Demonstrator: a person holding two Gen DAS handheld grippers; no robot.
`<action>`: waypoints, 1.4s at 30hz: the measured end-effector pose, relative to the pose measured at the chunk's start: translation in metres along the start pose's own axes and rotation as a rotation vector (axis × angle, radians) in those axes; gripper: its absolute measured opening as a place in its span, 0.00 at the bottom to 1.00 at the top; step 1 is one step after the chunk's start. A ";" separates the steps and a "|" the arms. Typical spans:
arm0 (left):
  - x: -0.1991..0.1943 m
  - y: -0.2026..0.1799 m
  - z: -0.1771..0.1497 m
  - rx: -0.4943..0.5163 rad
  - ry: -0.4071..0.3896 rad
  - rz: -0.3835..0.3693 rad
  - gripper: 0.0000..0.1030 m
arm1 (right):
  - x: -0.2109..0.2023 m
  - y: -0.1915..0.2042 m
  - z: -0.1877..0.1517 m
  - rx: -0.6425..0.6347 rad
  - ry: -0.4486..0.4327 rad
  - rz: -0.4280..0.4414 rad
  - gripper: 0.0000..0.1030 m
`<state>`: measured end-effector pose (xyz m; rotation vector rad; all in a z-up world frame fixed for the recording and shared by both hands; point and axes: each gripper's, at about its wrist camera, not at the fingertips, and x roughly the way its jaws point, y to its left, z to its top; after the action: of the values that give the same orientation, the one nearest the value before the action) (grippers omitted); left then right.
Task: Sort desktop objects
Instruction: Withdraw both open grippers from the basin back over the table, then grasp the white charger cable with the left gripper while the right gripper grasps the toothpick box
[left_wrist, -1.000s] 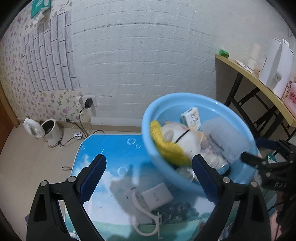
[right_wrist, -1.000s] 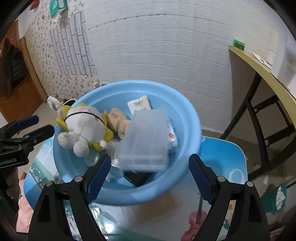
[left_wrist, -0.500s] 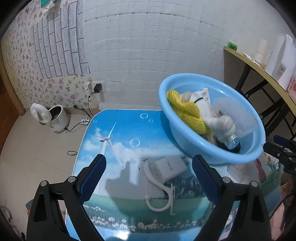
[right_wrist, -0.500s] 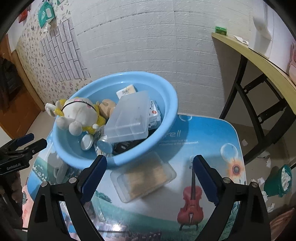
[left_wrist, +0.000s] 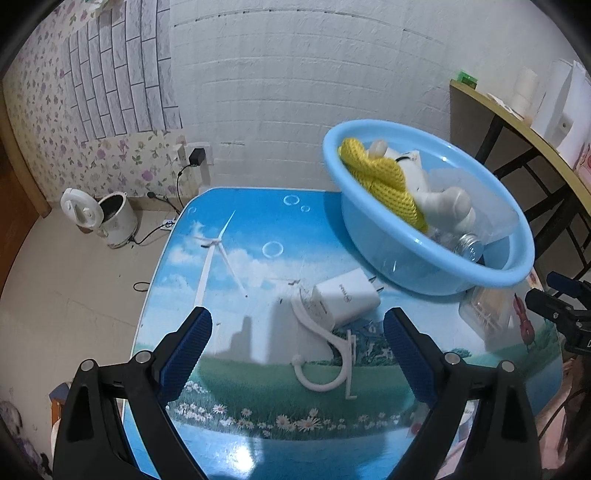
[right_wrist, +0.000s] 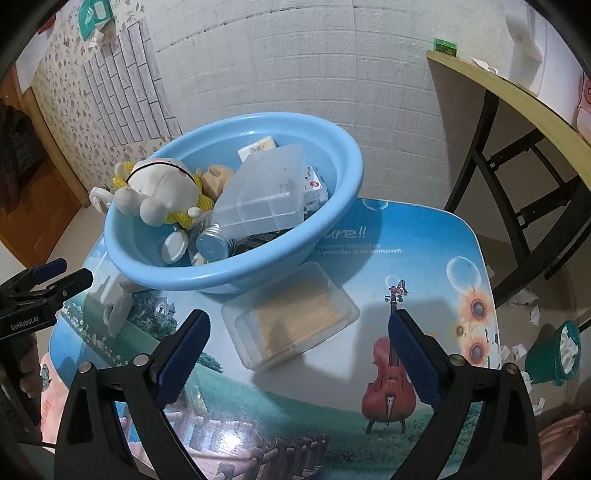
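I had both sets of jaws spread wide and holding nothing. My left gripper (left_wrist: 295, 336) hung above the surface (left_wrist: 229, 258), and between its jaws, a little ahead of the tips, lay a white charger (left_wrist: 345, 301) resting on one end of a white plastic hook (left_wrist: 325, 354). Beyond those and off to the right of the left jaws sat the blue basin (left_wrist: 424, 254), tilted, with its near rim lower than the far one.

My right gripper (right_wrist: 299, 350) was above the same surface, and between its jaws, just ahead, lay a clear flat box (right_wrist: 291, 317) with tan contents, its far corner tucked under the basin's edge. Past the box the basin (right_wrist: 258, 273) held a white plush toy (right_wrist: 159, 188) in yellow knit at the left, a clear lidded case (right_wrist: 266, 199) leaning in the middle, a small carton (right_wrist: 256, 147) behind it, and a bottle (right_wrist: 210, 243) with a silver cap near the front rim. The left gripper (right_wrist: 40, 288) showed at the far left of that view, near the charger (right_wrist: 109, 291).
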<state>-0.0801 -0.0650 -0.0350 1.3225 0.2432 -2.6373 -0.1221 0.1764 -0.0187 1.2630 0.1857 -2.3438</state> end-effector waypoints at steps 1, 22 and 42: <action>0.001 0.001 -0.001 -0.004 0.004 0.004 0.91 | 0.001 0.000 0.000 0.000 0.001 0.001 0.94; 0.022 0.003 -0.022 -0.024 0.094 0.005 0.91 | 0.023 -0.002 -0.019 -0.032 0.059 0.009 0.98; 0.036 -0.007 -0.037 0.014 0.129 0.017 0.91 | 0.035 0.005 -0.030 -0.139 0.002 0.011 0.99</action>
<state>-0.0740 -0.0525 -0.0856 1.4949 0.2308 -2.5472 -0.1138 0.1703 -0.0632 1.1967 0.3355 -2.2781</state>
